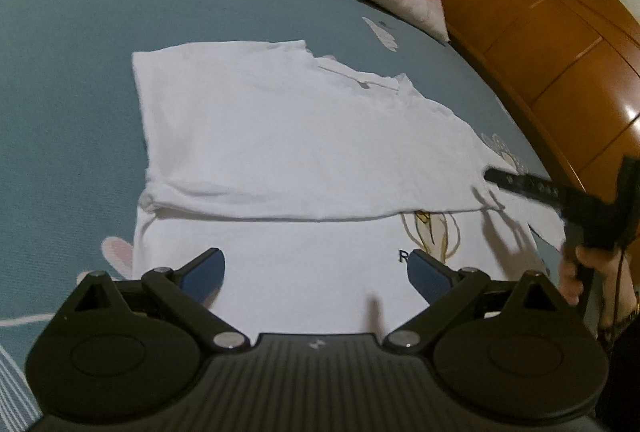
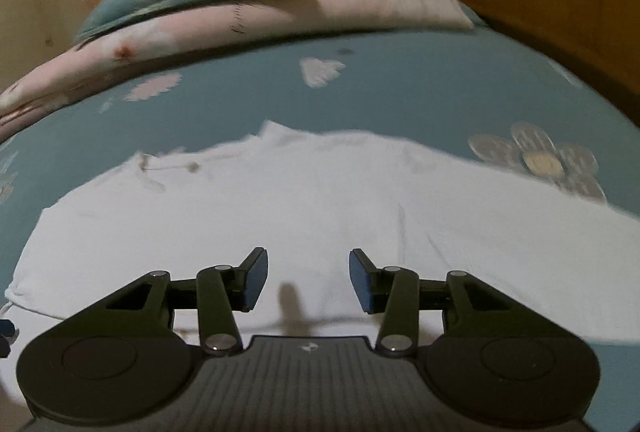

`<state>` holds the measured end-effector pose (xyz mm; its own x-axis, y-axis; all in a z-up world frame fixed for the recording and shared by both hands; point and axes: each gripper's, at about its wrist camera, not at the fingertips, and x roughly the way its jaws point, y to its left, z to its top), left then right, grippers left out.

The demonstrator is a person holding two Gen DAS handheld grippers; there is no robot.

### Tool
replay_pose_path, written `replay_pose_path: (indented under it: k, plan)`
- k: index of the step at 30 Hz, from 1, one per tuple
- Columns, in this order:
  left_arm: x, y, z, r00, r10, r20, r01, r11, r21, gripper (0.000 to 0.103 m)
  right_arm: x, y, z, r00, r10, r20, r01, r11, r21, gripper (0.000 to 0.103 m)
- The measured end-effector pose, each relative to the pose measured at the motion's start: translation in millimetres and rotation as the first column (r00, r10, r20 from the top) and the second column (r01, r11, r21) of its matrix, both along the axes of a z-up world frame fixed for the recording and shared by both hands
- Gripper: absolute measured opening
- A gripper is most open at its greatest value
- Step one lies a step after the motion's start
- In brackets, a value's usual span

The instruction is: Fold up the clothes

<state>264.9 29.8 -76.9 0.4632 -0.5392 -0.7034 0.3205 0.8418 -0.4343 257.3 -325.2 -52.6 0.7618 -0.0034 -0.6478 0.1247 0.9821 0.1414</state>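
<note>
The folded upper layer of the white shirt hides most of its cartoon print; one letter shows, the rest lies behind a gripper finger. The hand at the right edge is cut off and blurred. The far pillows are blurred in the right wrist view.

Dim indoor light — soft shadows, fisheye-bent edges, right view slightly blurred.

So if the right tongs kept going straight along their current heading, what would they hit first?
Most likely the white shirt spread on the bed; the open right tongs point down at its cloth, nothing else between. Exact depth is unclear.
</note>
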Motion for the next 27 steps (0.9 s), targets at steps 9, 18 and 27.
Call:
replay_pose_path:
  k: [9, 18, 27]
  plan:
    - [2, -4, -3, 1.000, -0.007, -0.002, 0.007, 1.000, 0.027, 0.097, 53, 1, -20, 0.994, -0.074, -0.078, 0.067, 0.993, -0.095, 0.051]
    - [-4, -17, 1, 0.998, -0.058, 0.017, 0.057, 0.998, 0.040, 0.097, 18, 9, -19, 0.996, -0.035, -0.081, 0.031, 0.998, -0.047, 0.058]
    - [-8, -29, 0, 0.996, -0.078, 0.036, 0.075, 0.993, 0.096, 0.097, 4, 20, -11, 0.997, -0.030, -0.068, 0.029, 0.999, -0.019, 0.064]
